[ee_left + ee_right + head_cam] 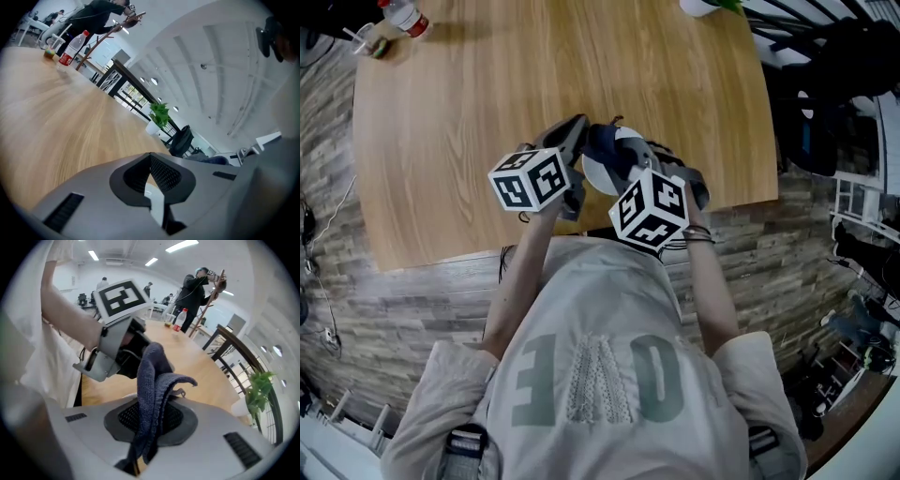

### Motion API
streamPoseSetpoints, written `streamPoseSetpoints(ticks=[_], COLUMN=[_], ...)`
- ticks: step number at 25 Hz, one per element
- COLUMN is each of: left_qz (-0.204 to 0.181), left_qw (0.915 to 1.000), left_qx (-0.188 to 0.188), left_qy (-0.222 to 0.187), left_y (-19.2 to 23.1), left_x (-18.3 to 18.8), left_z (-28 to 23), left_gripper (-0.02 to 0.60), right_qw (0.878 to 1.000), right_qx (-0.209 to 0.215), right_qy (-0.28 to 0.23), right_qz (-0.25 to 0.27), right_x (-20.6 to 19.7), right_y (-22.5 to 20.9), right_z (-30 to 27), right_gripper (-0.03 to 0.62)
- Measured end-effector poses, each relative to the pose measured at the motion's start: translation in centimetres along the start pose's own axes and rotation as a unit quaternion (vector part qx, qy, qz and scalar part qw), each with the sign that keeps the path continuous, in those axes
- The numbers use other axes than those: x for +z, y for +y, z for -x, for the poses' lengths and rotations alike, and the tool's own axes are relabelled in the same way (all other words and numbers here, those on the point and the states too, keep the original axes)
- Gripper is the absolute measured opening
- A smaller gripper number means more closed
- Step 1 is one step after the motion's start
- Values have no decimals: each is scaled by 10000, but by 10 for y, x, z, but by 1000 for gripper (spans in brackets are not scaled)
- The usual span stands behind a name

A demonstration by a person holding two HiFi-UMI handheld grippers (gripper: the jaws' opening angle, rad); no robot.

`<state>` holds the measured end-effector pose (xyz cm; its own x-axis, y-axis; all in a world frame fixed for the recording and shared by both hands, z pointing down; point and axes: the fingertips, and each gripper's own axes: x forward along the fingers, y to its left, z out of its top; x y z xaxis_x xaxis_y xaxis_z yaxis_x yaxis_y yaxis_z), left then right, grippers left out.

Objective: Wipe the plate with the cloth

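Holding plate (602,176) and cloth (152,376) near table (487,112) edge.

I see a pale short-sleeved shirt (600,309) with green letters, and dark bracelets (698,234). Left gripper (151,187) and right gripper (145,425) are grey, with dark mesh fingers (164,173) and black-and-white marker cubes (532,180).

Wooden table (487,103), red-labelled bottle (405,17) at its far corner, potted plant (159,114).
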<state>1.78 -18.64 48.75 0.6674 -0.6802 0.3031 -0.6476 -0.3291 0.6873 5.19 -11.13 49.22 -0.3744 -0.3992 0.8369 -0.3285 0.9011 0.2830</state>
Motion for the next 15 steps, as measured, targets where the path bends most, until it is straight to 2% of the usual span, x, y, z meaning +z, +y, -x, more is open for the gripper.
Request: streamPoseSetpoints(ticks=[2,4,6,8,10,12,14,15], left_qz=[-29,-276,-760,-1473,-2390,-3188,-3632,-3770], left_qw=[9993,9978,9938,9828,9600,9295,9060,8997], left_qx=[-103,-195,-289,-348,-312,-274,-267,-249], left_qy=[-358,-573,-765,-1059,-1422,-1833,-2155,-2185], left_y=[-13,-29,-50,-77,-109,-139,-160,-165], left_x=[15,34,62,97,131,154,162,160], left_z=[4,8,12,21,35,51,62,63], left_gripper=[8,8,8,8,8,8,8,8], right_qw=[9983,9913,9785,9613,9369,9004,8614,8476], right_qx=[-443,-934,-1416,-1899,-2336,-2654,-2866,-2979], right_qy=[-265,-616,-1004,-1400,-1906,-2611,-3242,-3426], right_qz=[-277,-689,-1110,-1424,-1770,-2251,-2660,-2749], right_x=[5,10,17,27,41,55,63,63], right_y=[-23,-46,-67,-86,-102,-116,-125,-128], right_z=[15,34,56,81,107,135,162,172], right_gripper=[57,57,57,57,57,57,57,57])
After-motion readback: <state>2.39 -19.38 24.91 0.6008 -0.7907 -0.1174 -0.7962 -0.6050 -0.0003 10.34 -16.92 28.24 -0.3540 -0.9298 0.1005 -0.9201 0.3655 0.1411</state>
